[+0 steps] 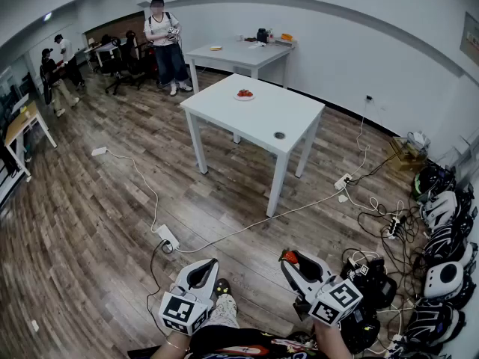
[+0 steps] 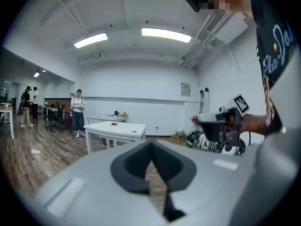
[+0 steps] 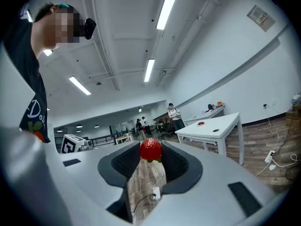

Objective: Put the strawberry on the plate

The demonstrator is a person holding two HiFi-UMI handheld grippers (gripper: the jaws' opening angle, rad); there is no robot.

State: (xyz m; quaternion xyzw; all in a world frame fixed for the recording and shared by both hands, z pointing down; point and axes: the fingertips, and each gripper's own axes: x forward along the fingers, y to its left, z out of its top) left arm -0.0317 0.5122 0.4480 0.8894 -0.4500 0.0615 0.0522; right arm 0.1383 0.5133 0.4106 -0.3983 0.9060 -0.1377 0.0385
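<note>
left tool [image 2: 151, 146]: jaws together | white table [image 2: 123, 128]: well ahead | right tool [image 2: 207, 120]: off to the right

What we could not make out
On the plate [image 1: 245, 96] on the white table [image 1: 258, 114] we saw only red shapes too small to name, and the dark round thing [image 1: 279, 134] near that table's edge was too small to identify; things on the far table [image 1: 239, 53] were mere specks; the bottom edge cut off both forearms behind the left gripper [image 1: 208, 265] and right gripper [image 1: 292, 259], and the right edge cut the row of headgear [image 1: 447, 275]
</note>
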